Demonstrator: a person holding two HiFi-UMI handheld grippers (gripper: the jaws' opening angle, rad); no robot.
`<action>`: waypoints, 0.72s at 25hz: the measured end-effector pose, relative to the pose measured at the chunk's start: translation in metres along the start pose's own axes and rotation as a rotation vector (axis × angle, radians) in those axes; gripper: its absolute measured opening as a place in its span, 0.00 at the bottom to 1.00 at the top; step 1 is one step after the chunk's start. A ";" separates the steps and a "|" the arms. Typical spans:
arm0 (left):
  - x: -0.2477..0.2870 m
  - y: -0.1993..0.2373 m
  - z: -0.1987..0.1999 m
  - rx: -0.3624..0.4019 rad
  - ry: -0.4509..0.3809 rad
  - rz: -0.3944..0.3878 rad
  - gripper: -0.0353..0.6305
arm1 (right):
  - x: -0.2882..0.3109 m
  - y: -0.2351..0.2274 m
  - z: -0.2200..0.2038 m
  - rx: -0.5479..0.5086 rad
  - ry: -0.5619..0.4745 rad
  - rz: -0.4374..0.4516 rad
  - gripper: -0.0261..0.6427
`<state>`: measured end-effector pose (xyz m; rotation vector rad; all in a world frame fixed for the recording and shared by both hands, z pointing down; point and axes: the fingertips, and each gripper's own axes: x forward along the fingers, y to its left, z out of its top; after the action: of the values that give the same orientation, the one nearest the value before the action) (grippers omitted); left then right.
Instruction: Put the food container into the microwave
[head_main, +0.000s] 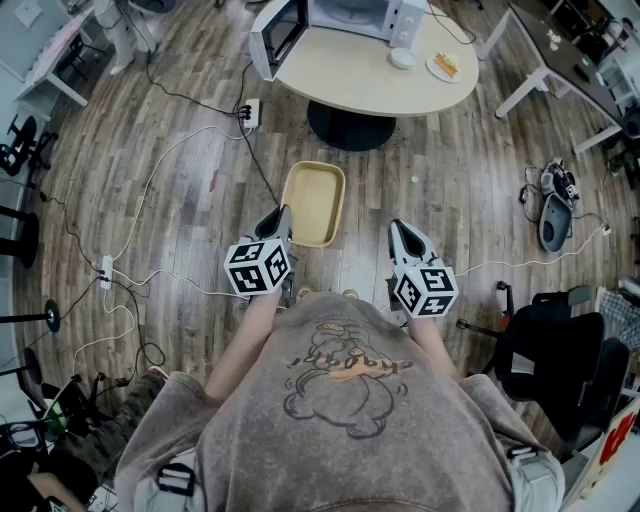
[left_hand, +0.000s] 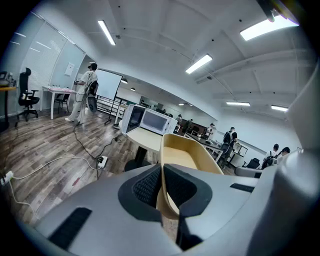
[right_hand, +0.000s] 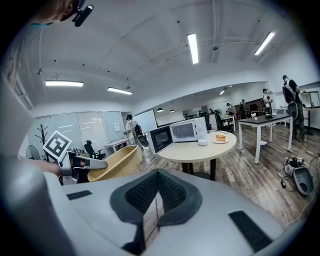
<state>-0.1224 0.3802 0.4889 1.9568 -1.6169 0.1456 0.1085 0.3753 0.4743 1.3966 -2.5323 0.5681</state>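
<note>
A tan rectangular food container (head_main: 313, 203) hangs in the air ahead of the person, empty inside. My left gripper (head_main: 285, 222) is shut on its near left rim; in the left gripper view the container's wall (left_hand: 170, 165) is pinched between the pads (left_hand: 150, 187). My right gripper (head_main: 398, 236) is level with it to the right, shut with nothing between its jaws (right_hand: 156, 196). The white microwave (head_main: 335, 18) stands on the round beige table (head_main: 375, 70) ahead, with its door (head_main: 277, 37) swung open to the left.
A white bowl (head_main: 402, 57) and a plate with a slice of cake (head_main: 444, 66) sit on the table's right side. Cables and a power strip (head_main: 250, 112) lie on the wood floor. A black chair (head_main: 545, 345) stands at right.
</note>
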 end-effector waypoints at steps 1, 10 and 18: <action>0.000 0.000 0.001 0.001 -0.003 0.000 0.11 | 0.000 0.000 0.001 -0.002 -0.002 0.000 0.05; -0.004 0.005 -0.004 0.010 0.008 0.000 0.11 | 0.000 0.003 -0.002 0.001 -0.005 -0.033 0.04; -0.009 0.028 0.002 0.024 0.013 -0.024 0.11 | 0.007 0.019 -0.006 0.003 0.001 -0.068 0.05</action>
<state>-0.1516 0.3844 0.4935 1.9890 -1.5900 0.1685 0.0889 0.3810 0.4774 1.4769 -2.4733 0.5599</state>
